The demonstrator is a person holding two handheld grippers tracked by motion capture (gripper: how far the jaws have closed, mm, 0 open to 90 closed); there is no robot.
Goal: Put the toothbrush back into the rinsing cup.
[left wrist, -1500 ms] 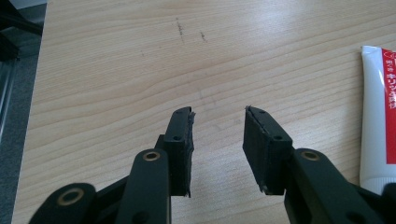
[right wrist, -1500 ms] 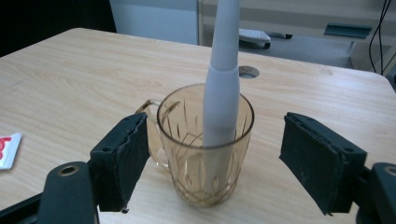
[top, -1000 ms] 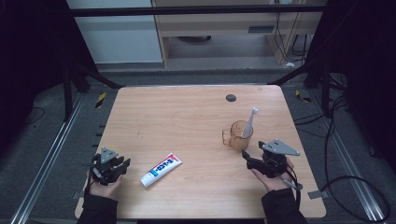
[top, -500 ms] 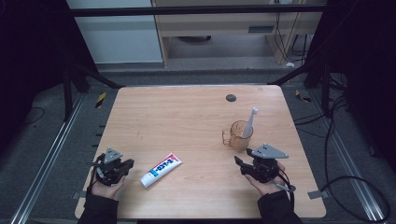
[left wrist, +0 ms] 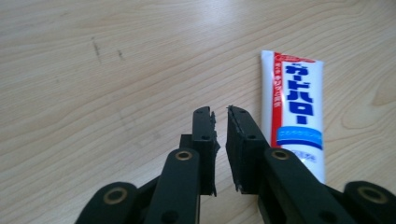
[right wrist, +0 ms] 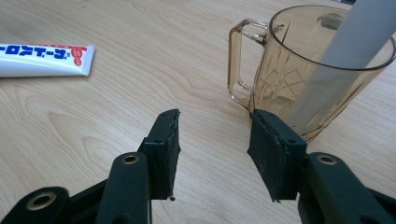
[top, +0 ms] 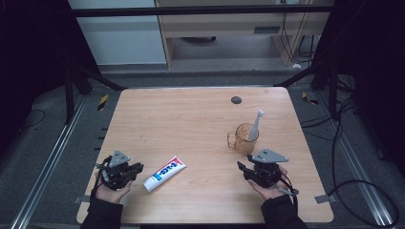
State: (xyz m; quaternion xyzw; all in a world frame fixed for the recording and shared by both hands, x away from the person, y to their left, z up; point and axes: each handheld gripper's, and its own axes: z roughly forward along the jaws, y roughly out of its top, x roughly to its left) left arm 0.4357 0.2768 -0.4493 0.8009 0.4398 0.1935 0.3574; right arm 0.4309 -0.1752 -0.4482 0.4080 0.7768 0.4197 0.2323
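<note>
A: Closing on nothing, the left gripper (left wrist: 220, 116) stands shut beside the tube (left wrist: 293, 112).

B: Right gripper (right wrist: 212, 121) has just been narrowing, half-open, empty; cup (right wrist: 308, 70) just ahead, ungrasped.

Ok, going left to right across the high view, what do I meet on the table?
Left gripper → toothpaste tube → amber cup with the toothbrush → right gripper, just in front of the cup.
</note>
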